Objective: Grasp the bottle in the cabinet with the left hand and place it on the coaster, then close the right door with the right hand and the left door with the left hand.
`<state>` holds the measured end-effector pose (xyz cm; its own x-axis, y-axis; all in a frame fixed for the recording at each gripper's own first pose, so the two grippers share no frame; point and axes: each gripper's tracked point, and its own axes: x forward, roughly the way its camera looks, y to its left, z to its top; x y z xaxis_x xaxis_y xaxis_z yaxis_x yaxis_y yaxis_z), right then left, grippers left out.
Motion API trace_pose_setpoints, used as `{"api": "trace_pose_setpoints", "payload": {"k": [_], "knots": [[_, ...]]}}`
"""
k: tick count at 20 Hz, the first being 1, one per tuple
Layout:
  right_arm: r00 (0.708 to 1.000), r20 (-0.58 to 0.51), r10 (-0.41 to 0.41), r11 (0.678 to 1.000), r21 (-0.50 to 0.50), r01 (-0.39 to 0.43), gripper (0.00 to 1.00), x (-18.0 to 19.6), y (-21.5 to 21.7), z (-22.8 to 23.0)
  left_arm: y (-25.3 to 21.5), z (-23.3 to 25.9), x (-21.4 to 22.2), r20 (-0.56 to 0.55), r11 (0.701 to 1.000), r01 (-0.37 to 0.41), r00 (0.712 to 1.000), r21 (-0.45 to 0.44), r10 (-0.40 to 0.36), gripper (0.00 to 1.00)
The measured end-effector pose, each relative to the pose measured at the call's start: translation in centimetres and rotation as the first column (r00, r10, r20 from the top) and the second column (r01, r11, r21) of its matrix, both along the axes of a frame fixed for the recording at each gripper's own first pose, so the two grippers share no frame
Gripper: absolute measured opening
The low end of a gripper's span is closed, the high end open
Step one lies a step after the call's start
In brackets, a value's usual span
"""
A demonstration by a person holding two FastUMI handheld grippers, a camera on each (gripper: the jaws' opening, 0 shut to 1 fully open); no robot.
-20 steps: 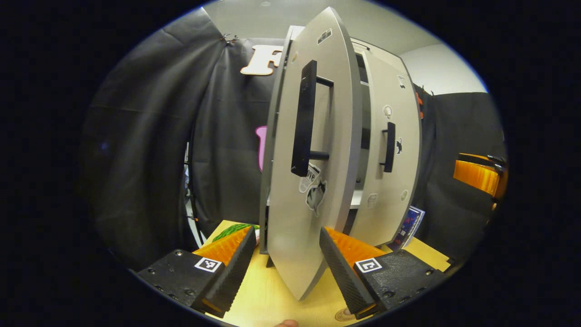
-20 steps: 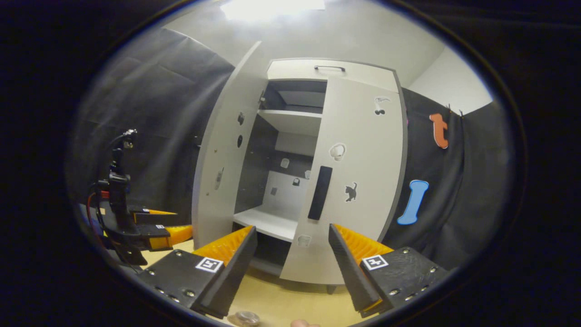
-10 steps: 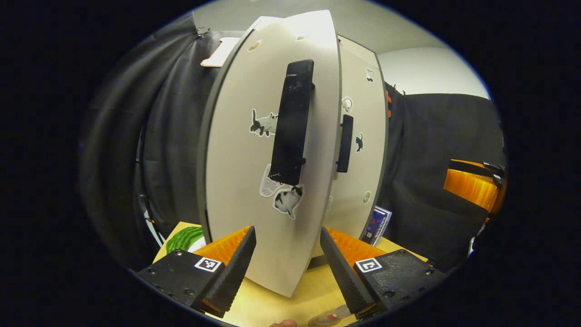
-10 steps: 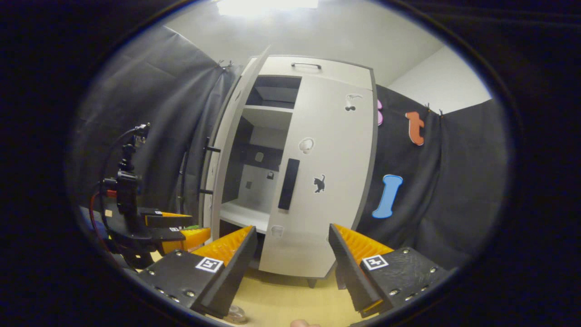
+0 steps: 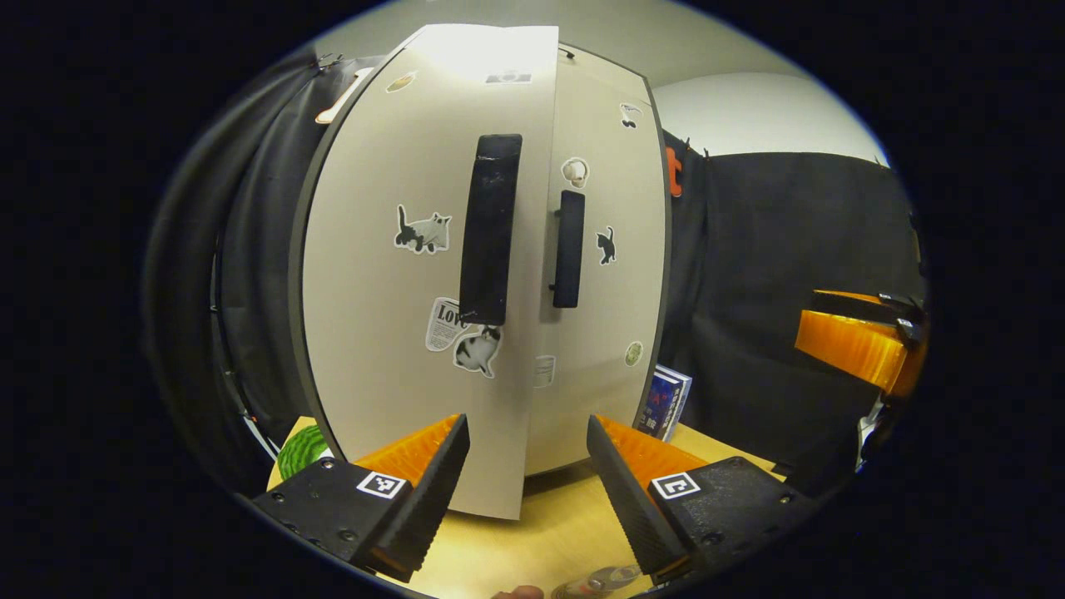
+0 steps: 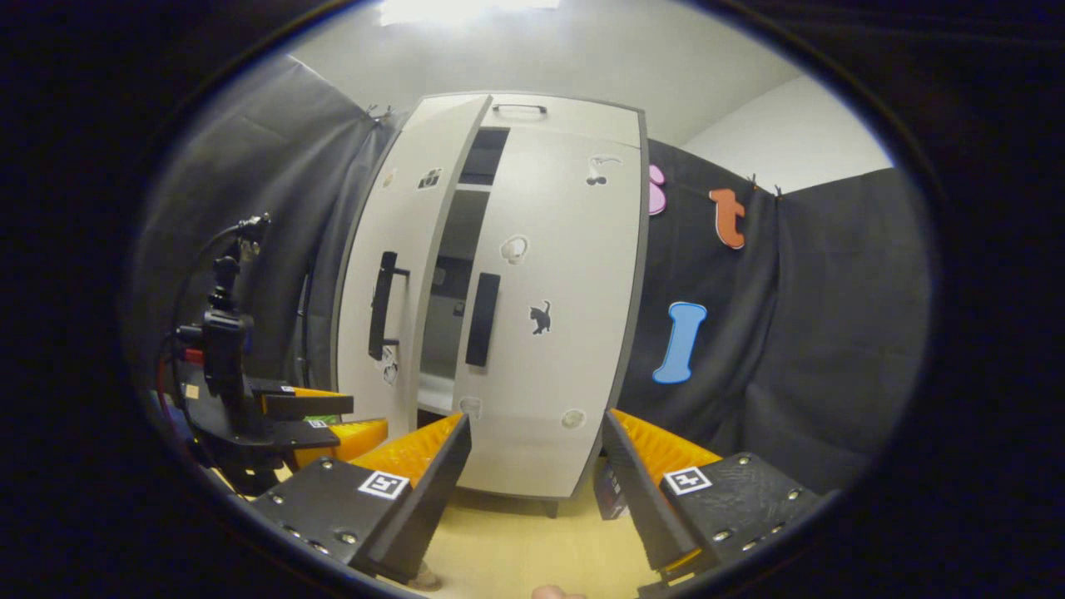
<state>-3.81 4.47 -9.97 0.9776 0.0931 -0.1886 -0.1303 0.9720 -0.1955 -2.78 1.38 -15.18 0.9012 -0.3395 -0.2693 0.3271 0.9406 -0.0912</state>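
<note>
Left tongs (image 5: pixel 526 466) stood spread, nothing between the fingers, low before the cabinet (image 6: pixel 574 125) on the pale bench (image 5: pixel 549 532). The left door (image 5: pixel 399 283) filled the space just ahead of them, its lower edge between the fingers; whether a finger touched it could not be told. In the right gripper view the left door (image 6: pixel 391 274) hung ajar, a narrow dark gap between it and the right door (image 6: pixel 557 316), which lay flush against the cabinet. Black handle (image 5: pixel 489 229) upright on the left door, cat stickers (image 5: pixel 423 231) beside it. Right tongs (image 6: pixel 532 482) also released, empty, back from the cabinet front. Bottle: a clear rounded thing (image 5: pixel 607 576) at the lower rim of the left gripper view, on the bench; too cropped to confirm, coaster not made out.
</note>
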Motion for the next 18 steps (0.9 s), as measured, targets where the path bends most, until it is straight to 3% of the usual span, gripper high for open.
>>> {"api": "trace_pose_setpoints", "payload": {"k": [9,18], "knots": [[1.000,-0.005,0.009,1.000,-0.011,-0.009,0.96,1.9,-4.1,0.7,-2.7,2.4,1.3,0.043,0.998,-0.056,0.998,0.042,0.054,0.94],[0.995,0.095,0.007,1.000,0.008,-0.007,0.95,5.9,-11.8,5.3,-8.7,10.3,3.1,0.138,0.984,-0.177,0.975,-0.012,0.176,0.92]]}}
